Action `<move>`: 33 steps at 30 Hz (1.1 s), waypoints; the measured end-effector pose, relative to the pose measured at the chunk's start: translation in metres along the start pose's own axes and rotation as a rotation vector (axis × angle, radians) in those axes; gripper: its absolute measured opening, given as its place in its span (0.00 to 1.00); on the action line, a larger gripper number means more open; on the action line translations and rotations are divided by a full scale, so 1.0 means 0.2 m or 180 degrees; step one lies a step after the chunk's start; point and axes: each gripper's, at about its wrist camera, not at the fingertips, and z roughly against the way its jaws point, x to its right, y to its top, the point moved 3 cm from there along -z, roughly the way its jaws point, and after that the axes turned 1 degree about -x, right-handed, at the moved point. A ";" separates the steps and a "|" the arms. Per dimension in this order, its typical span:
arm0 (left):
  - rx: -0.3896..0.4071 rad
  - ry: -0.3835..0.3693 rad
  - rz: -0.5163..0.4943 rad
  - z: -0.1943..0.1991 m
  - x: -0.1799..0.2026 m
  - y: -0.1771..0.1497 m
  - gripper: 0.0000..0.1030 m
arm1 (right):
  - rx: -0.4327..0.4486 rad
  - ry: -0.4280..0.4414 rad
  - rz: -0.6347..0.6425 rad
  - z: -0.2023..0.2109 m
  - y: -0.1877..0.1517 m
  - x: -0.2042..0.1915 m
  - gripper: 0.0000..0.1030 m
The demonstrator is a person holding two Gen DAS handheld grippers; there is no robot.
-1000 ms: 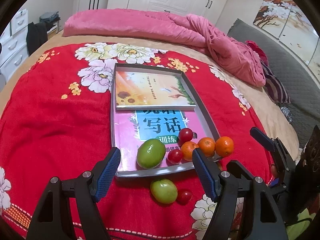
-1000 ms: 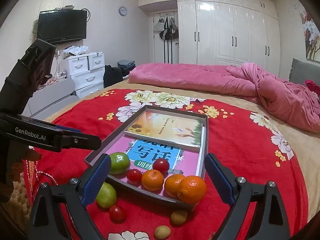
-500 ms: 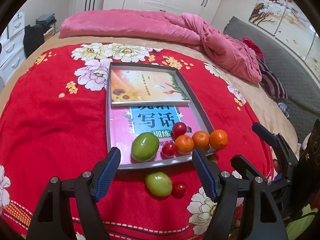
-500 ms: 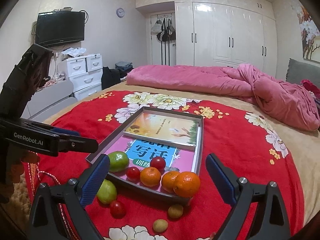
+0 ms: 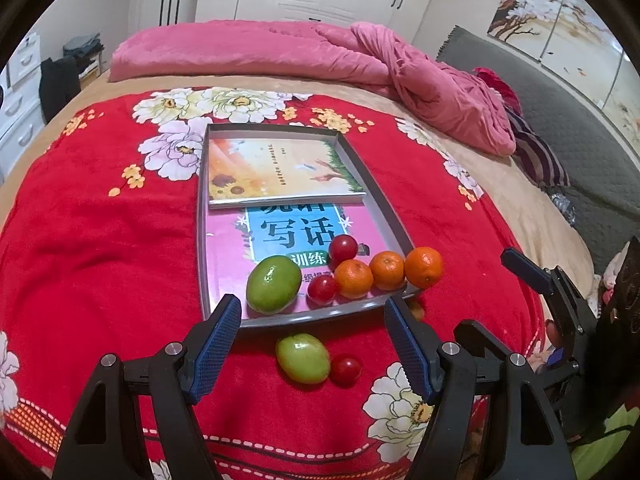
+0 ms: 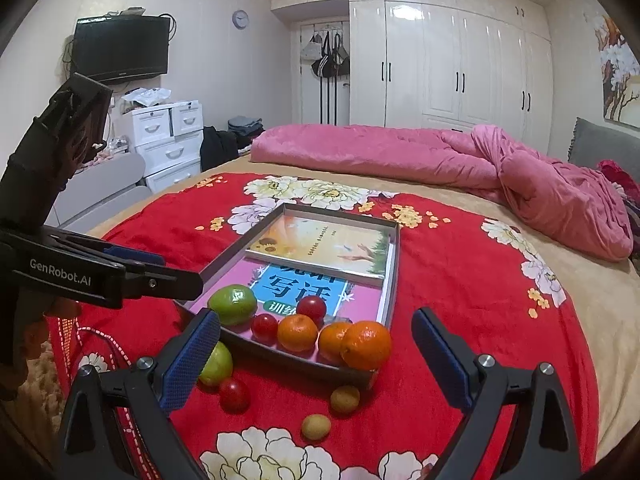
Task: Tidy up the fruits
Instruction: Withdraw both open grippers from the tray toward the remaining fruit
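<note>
Both my hand-held grippers hover empty, left (image 5: pixel 313 344) and right (image 6: pixel 316 364), jaws apart. Tray (image 5: pixel 202 240) on the bed holds books, a green fruit (image 5: pixel 273 284), tomatoes and oranges (image 5: pixel 354 278). A second green fruit (image 5: pixel 303 358) and a tomato (image 5: pixel 345 370) lie on the blanket (image 5: pixel 100 240) just before the tray.

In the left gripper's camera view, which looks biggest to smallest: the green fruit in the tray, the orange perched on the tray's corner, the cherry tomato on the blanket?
1. Green fruit in the tray
2. Orange on the tray's corner
3. Cherry tomato on the blanket, nearest the camera yet smallest.
</note>
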 end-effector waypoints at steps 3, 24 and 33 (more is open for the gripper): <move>0.0001 -0.0010 0.0005 0.01 0.00 0.00 0.73 | -0.0019 -0.0018 -0.0015 0.01 -0.01 0.00 0.94; -0.0047 -0.0015 -0.0023 0.03 0.00 -0.06 0.73 | -0.0271 -0.0057 -0.0198 0.00 -0.08 0.05 0.94; -0.0112 -0.0009 -0.0041 0.03 -0.01 -0.10 0.73 | -0.0473 -0.0067 -0.0165 -0.02 -0.15 0.02 0.94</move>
